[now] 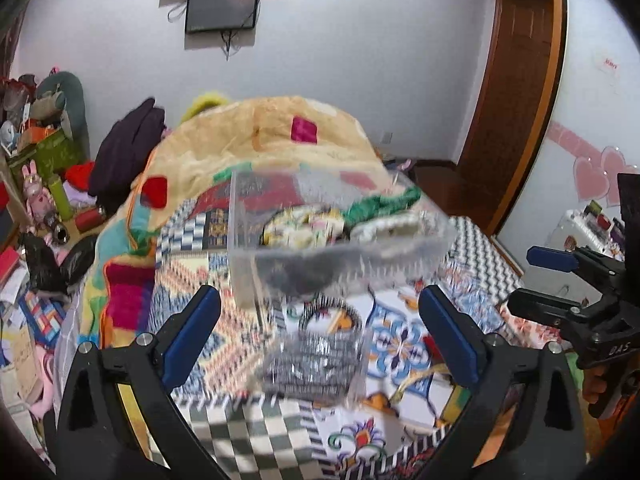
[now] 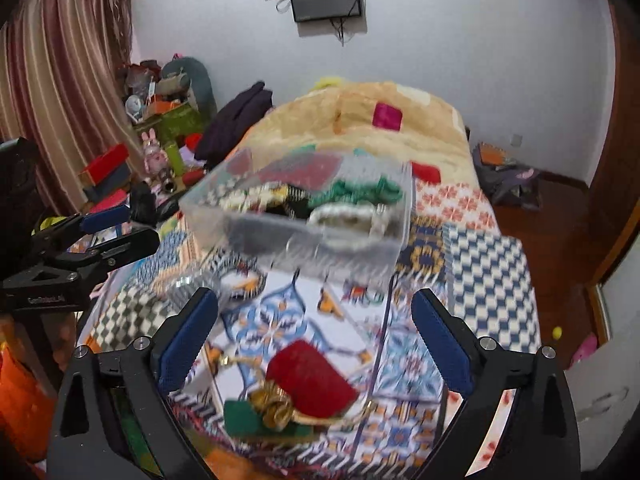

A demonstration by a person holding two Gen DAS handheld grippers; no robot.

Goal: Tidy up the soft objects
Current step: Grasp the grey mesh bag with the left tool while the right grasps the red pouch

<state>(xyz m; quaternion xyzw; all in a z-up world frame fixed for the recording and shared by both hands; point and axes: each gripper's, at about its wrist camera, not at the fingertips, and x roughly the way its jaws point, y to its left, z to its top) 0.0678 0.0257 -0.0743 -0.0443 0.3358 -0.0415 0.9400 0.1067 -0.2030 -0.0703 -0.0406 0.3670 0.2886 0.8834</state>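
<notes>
1. The clear plastic box (image 1: pixel 320 236) sits at 12 o'clock of the left gripper (image 1: pixel 320 332), on the bed (image 1: pixel 472 248) with its patchwork cover. Inside it there's a green scrunchie (image 1: pixel 380 204) and a whitish one (image 1: pixel 384 228), plus some dark stuff too smeared to name.
2. Left gripper is spread wide and holding nothing. A grey-black patterned scrunchie (image 1: pixel 316 364) lies on the cover right between its fingers, apart from both pads.
3. Right gripper (image 2: pixel 316 340) is likewise wide open and empty. A red soft piece (image 2: pixel 312 380) with a gold knot and a green bit lies between its fingers at 6 o'clock, blurry enough that I can't say what it really is.
4. Around it: a beige plush blanket (image 1: pixel 288 136) is heaped behind the box at 12 o'clock, a dark purple garment (image 1: pixel 124 152) at 10, and a pile of clutter with a pink bunny toy (image 1: pixel 34 188) at 9. Two dark screens (image 1: pixel 224 4) hang on the wall up top.
5. Each gripper pokes into the other's view at the edge, partly cut off.
6. Motion blur smudges the box walls, so its near edge is hard to trace.
</notes>
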